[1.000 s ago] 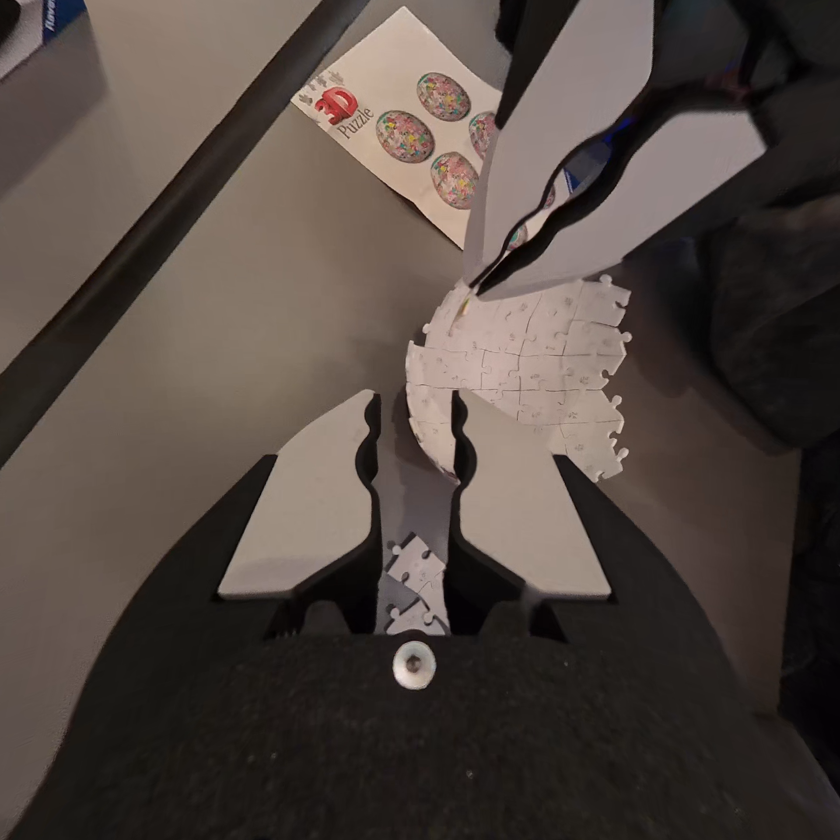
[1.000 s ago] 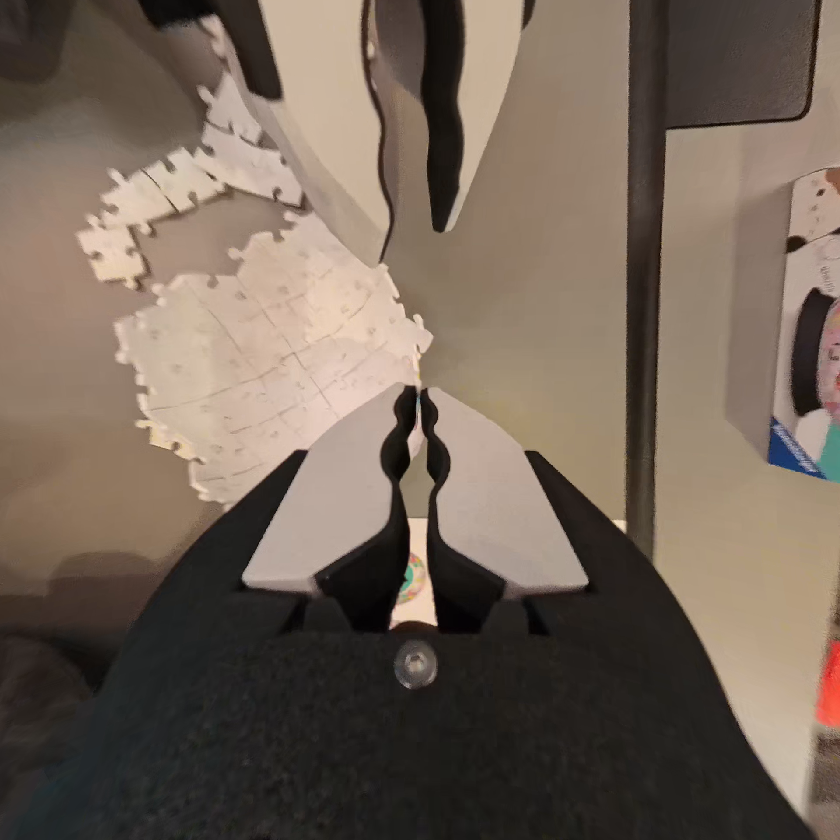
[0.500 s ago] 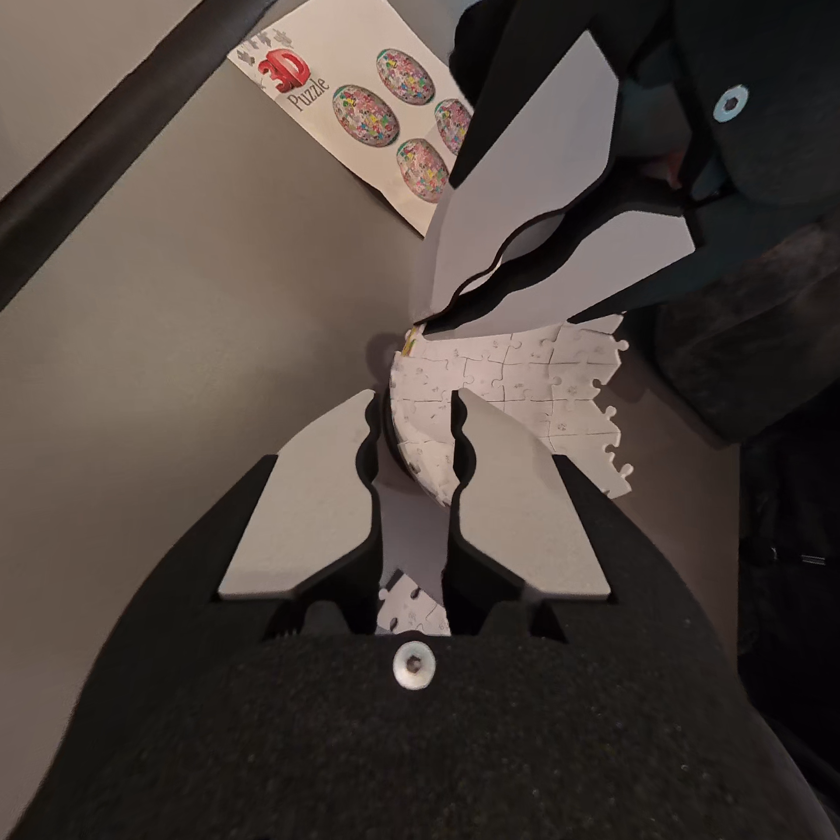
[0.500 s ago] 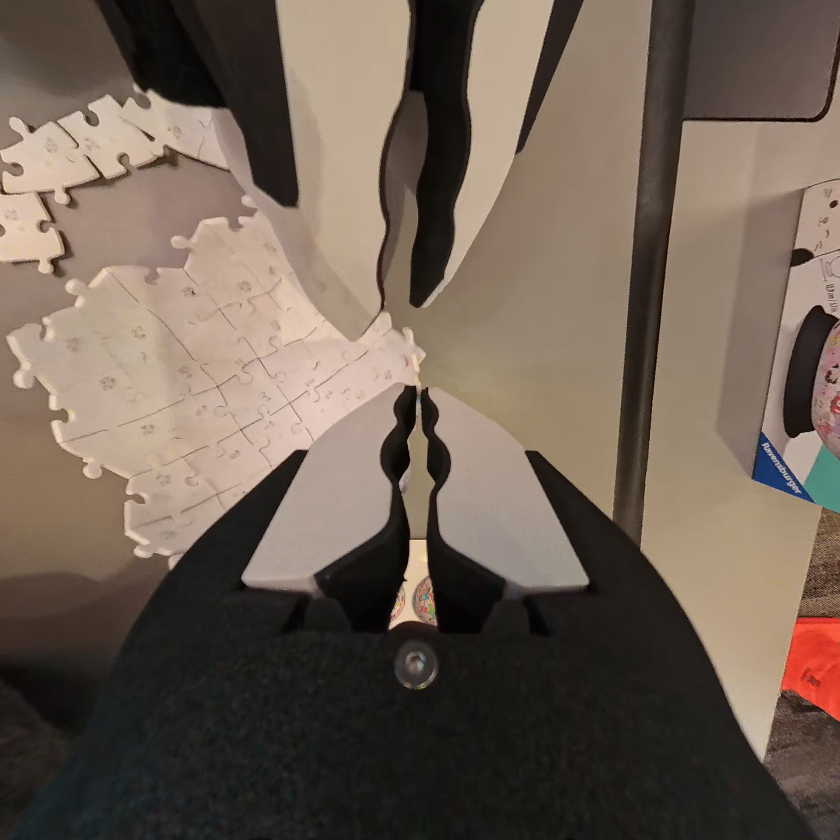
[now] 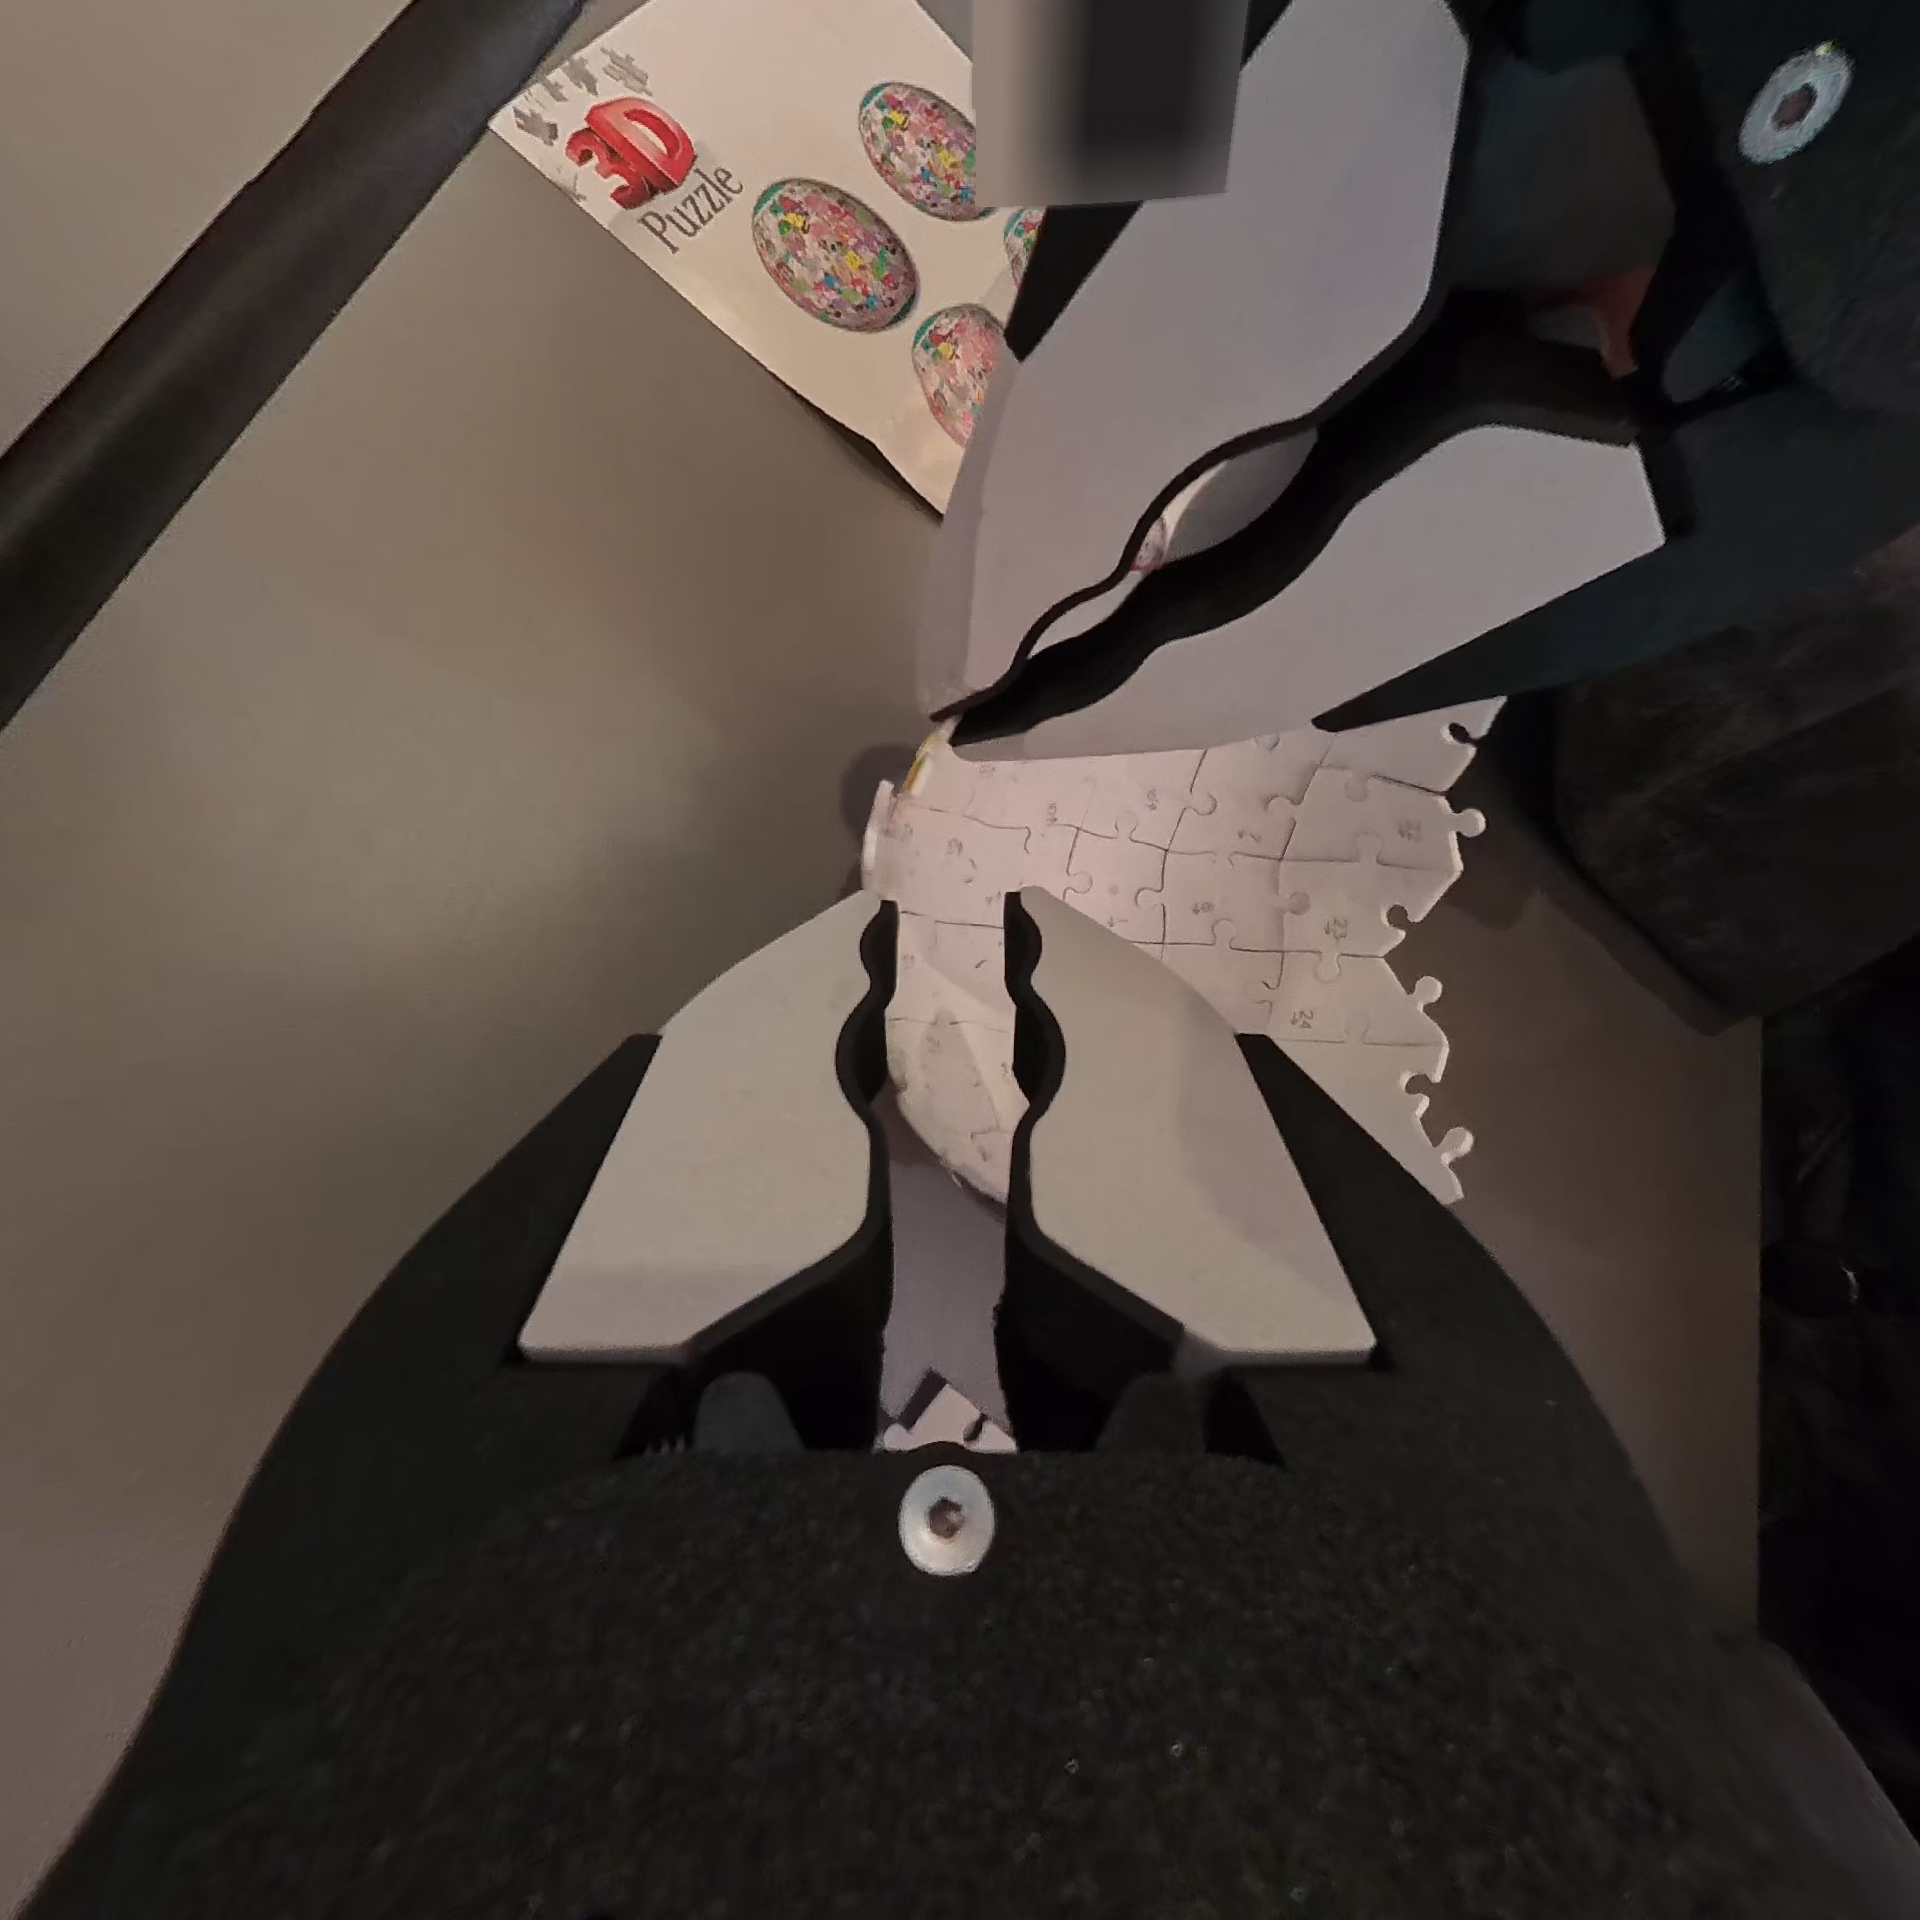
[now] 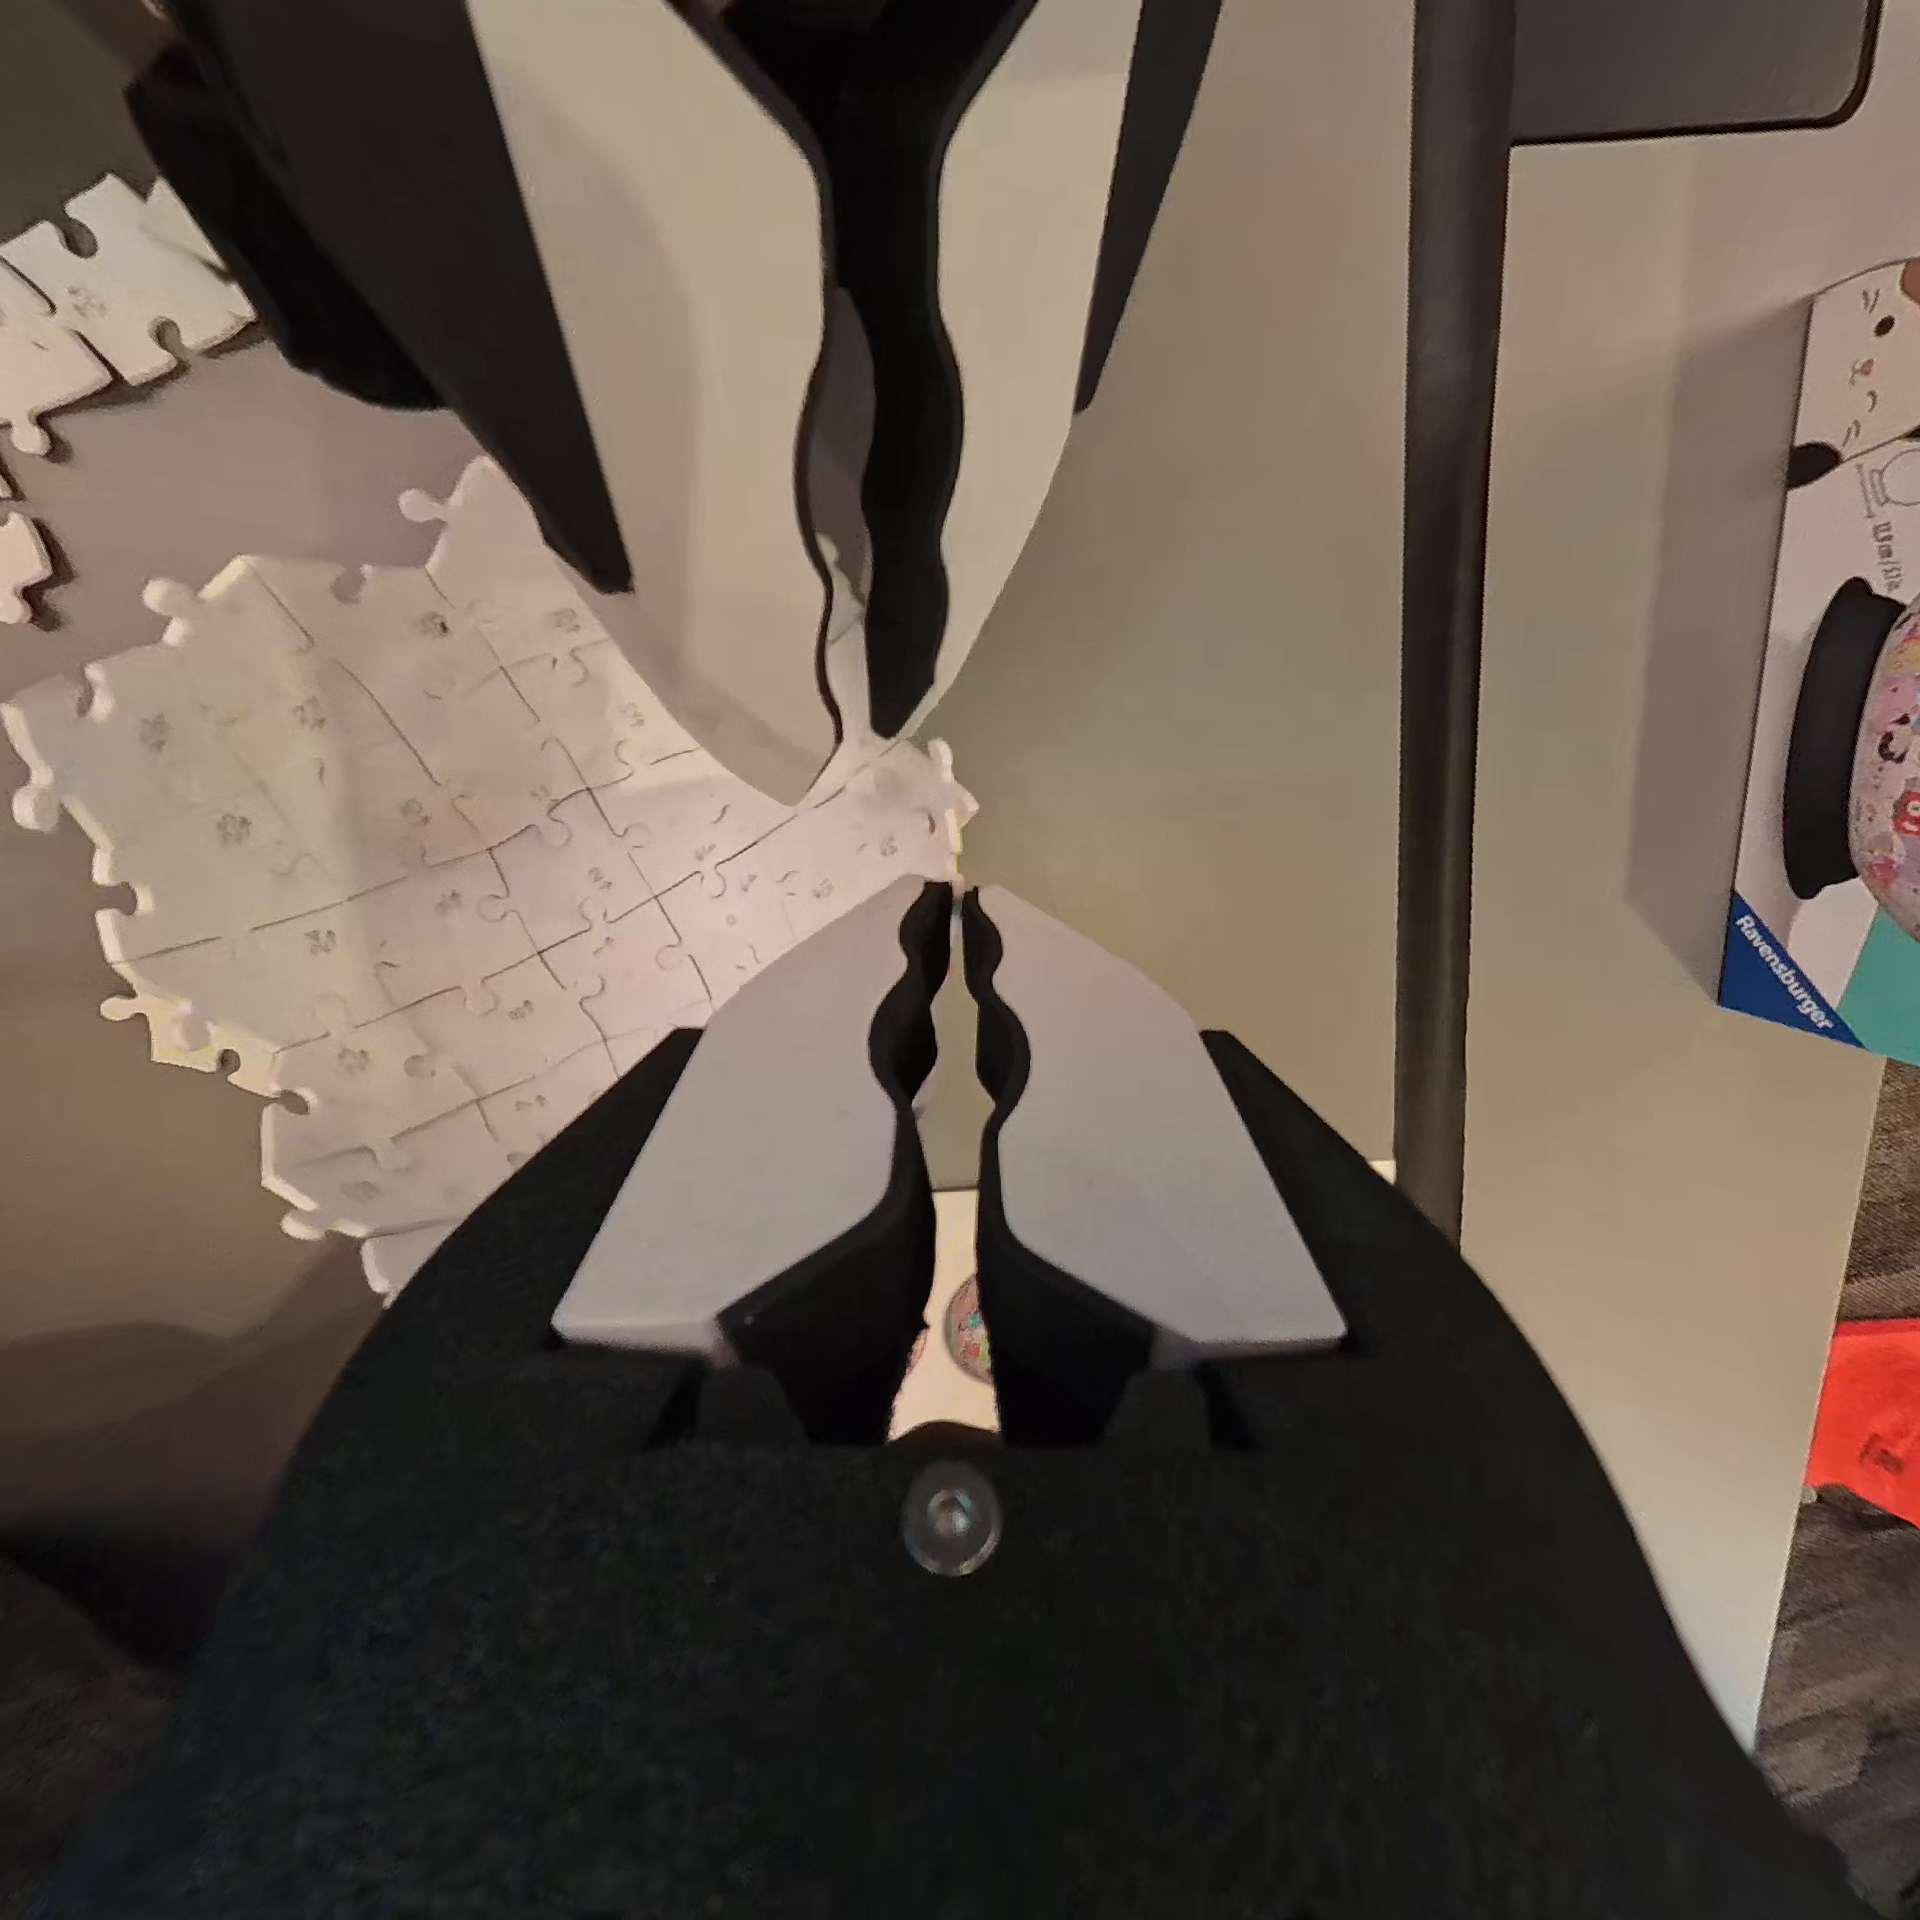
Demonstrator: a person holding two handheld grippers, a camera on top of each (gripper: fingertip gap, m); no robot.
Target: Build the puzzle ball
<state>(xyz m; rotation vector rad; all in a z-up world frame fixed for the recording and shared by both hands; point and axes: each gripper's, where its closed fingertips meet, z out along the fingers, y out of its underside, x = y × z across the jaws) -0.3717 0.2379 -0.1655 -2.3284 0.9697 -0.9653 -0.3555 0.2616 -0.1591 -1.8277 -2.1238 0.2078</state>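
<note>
A curved white shell of joined puzzle pieces (image 5: 1195, 862) shows its numbered inner side; it is also in the right wrist view (image 6: 416, 831). My left gripper (image 5: 948, 902) is shut on the shell's rim, with the shell running between its fingers. In the right wrist view the left gripper (image 6: 862, 727) comes down from the top. My right gripper (image 6: 954, 891) is shut on the rim's tip, right next to the left one. In the left wrist view the right gripper (image 5: 951, 717) reaches in from the upper right. The shell is held above the grey table (image 5: 468, 727).
A printed leaflet (image 5: 748, 239) lies on the table behind the shell. Strips of joined loose pieces (image 6: 94, 281) lie at far left. The puzzle box (image 6: 1849, 727) stands at right. A black bar (image 6: 1444, 623) crosses the table. A dark padded thing (image 5: 1714, 831) is at right. Less than 4 cm separates the two grippers' tips. Both grippers' tips are roughly 15 cm from the black bar (image 6: 1444, 623).
The two grippers have drawn closer together on the shell's rim. The shell has turned and now looms larger in the right wrist view. Both stay shut.
</note>
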